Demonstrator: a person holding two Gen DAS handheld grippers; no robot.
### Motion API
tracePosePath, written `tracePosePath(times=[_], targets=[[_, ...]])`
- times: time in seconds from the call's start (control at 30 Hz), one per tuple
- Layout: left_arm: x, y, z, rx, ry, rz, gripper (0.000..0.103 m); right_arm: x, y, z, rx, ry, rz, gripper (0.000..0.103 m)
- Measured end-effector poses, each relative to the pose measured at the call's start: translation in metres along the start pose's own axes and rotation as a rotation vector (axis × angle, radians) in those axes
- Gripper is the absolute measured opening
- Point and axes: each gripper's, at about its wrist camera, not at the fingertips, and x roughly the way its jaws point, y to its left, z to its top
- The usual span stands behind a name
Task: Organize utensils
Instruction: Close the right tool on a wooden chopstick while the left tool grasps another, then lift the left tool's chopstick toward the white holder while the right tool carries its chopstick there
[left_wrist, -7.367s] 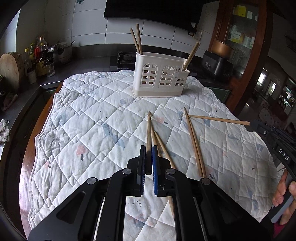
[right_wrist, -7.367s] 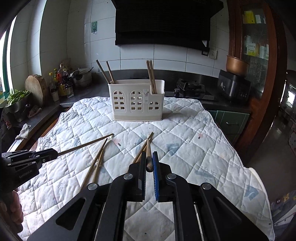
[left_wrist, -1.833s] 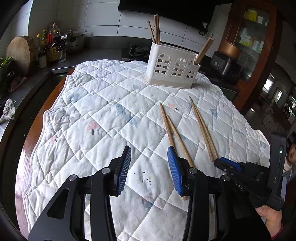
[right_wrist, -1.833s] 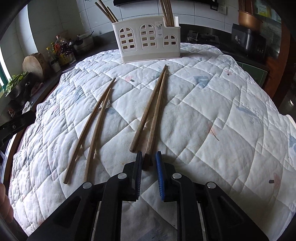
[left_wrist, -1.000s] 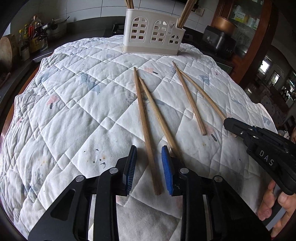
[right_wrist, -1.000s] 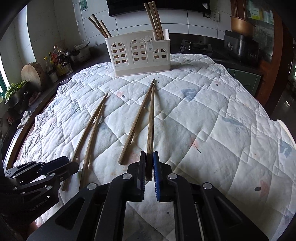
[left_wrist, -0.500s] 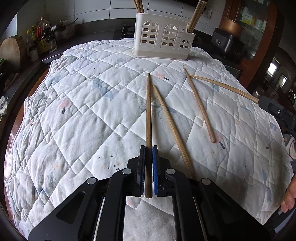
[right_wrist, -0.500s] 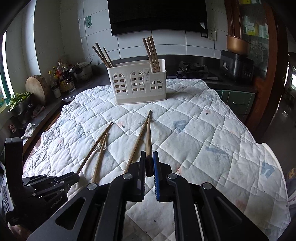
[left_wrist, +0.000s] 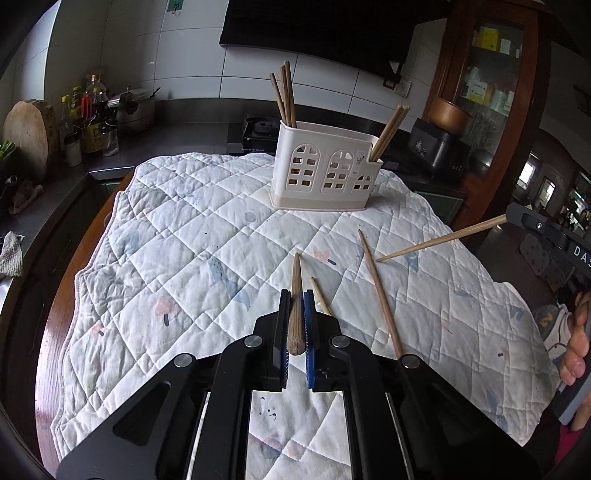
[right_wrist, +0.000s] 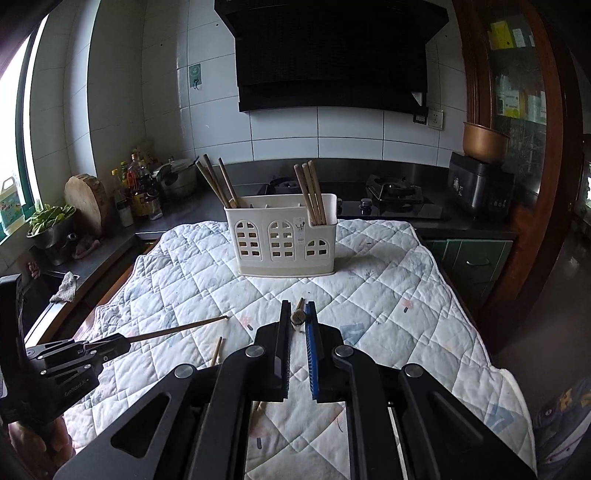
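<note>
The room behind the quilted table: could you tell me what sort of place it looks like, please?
Most likely a home kitchen. A black range hood hangs on the white-tiled wall above a black gas hob, and oil and sauce bottles stand beside a round wooden chopping block on the dark counter.

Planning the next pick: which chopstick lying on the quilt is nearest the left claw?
The chopstick poking out just right of the left claw, partly hidden behind it; the other chopstick lies farther right.

"DAS" on right claw (left_wrist: 511, 218) body
</note>
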Motion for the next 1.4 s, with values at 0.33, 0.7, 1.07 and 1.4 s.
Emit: tracePosePath(times=[0.33,0.7,1.07,1.4], targets=[[-0.004,0.006,0.045,0.036,-0.02,-0.047,0.005,0.019,-0.028,0.074,-0.032,0.013,0.022,0.007],[0.006,0.003,0.089,0.082,-0.014,-0.065,0.005,0.053,-0.052,0.187,-0.027,-0.073,-0.035,0.007],[0.006,-0.01,0.138,0.134,-0.07,-0.078,0.005,0.117,-0.049,0.242,-0.01,-0.128,-0.037,0.007],[-0.01,-0.028,0.205,0.168,-0.211,-0.103,0.005,0.174,-0.046,0.222,-0.019,-0.03,-0.012,0.007]])
